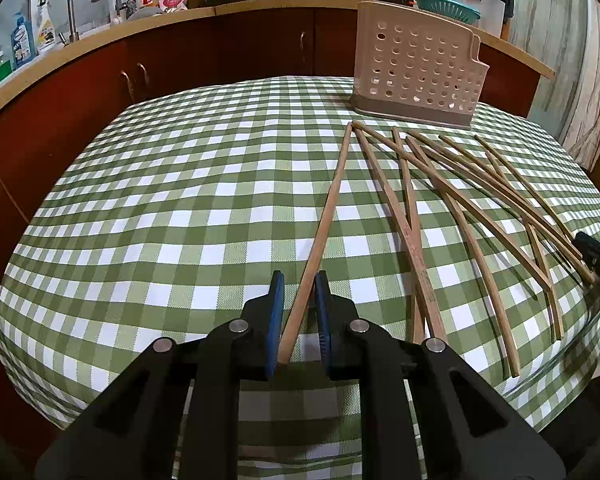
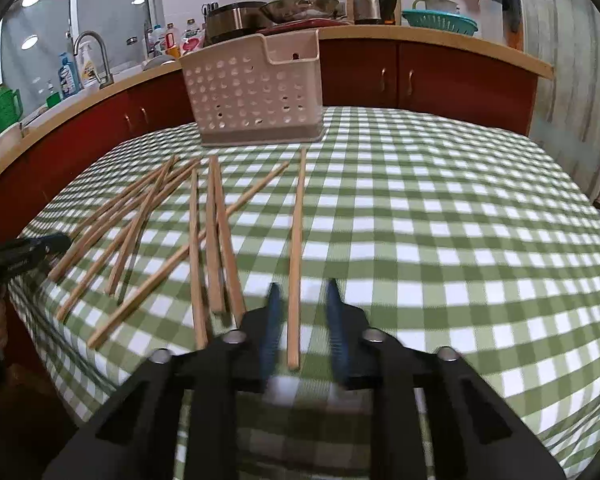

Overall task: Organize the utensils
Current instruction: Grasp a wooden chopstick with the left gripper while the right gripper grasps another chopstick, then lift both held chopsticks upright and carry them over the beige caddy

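Note:
A single wooden chopstick [image 1: 332, 208] lies apart on the left of the scattered pile [image 1: 460, 200]. My left gripper [image 1: 299, 276] is shut on its near end; the stick runs slantwise between the blue pads and touches both. In the right wrist view another lone chopstick [image 2: 298, 232] lies right of the pile [image 2: 160, 232]. My right gripper [image 2: 302, 286] straddles its near end, blurred, with gaps on both sides of the stick, so it stands open. The perforated beige utensil holder [image 1: 416, 64] [image 2: 256, 92] stands upright at the table's far side.
The table wears a green-and-white checked cloth [image 1: 180, 200]. Each gripper shows at the edge of the other's view: right gripper [image 1: 598, 258], left gripper [image 2: 28, 254]. Behind runs a counter with red cabinets [image 2: 420, 76], sink tap, bottles, pots, a kettle.

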Action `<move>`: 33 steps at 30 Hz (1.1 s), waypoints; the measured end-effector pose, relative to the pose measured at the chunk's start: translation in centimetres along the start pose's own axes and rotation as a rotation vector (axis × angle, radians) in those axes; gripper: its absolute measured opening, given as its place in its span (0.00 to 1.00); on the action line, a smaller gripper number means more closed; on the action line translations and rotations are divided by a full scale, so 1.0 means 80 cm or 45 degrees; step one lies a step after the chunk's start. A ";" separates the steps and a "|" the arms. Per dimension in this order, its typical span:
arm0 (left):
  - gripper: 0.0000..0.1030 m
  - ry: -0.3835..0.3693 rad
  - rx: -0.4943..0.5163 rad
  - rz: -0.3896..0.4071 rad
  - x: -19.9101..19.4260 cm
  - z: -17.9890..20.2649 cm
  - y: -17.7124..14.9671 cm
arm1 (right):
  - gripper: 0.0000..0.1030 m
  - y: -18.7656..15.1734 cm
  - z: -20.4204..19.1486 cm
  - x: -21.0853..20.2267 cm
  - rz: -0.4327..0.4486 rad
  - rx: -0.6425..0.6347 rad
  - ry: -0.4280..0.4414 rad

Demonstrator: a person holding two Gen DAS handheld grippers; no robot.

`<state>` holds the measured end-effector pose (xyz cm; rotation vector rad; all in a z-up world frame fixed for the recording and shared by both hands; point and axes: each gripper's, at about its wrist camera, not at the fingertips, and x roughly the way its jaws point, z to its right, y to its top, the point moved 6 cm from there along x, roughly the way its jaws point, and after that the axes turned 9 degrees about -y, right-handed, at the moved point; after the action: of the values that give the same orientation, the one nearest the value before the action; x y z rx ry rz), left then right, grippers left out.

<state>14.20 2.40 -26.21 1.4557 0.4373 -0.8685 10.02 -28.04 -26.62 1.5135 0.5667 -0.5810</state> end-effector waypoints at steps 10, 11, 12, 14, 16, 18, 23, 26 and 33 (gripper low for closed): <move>0.07 -0.025 -0.028 0.022 -0.003 -0.003 -0.001 | 0.06 0.000 0.000 -0.017 0.084 -0.019 -0.013; 0.06 -0.024 -0.032 0.029 -0.005 -0.003 0.000 | 0.06 0.002 -0.001 -0.020 0.096 -0.027 -0.020; 0.06 -0.017 -0.037 0.042 -0.007 -0.004 0.001 | 0.06 0.006 -0.002 -0.024 0.111 -0.036 -0.027; 0.06 -0.032 -0.041 0.077 -0.015 -0.005 0.004 | 0.06 0.012 -0.002 -0.031 0.140 -0.044 -0.034; 0.06 -0.017 -0.027 0.105 -0.023 -0.004 0.009 | 0.06 0.018 -0.002 -0.038 0.164 -0.047 -0.042; 0.06 -0.007 -0.009 0.130 -0.031 -0.002 0.013 | 0.06 0.024 -0.001 -0.045 0.189 -0.045 -0.044; 0.06 0.004 0.007 0.198 -0.051 0.004 0.025 | 0.06 0.039 0.001 -0.060 0.242 -0.036 -0.045; 0.06 0.027 0.027 0.251 -0.066 0.007 0.034 | 0.06 0.047 0.001 -0.070 0.274 -0.030 -0.050; 0.06 0.059 0.048 0.351 -0.100 0.011 0.055 | 0.06 0.066 0.003 -0.094 0.348 -0.006 -0.059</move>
<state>12.11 3.00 -17.26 1.5305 0.2472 -0.6266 7.92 -28.37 -17.69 1.5372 0.3181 -0.4015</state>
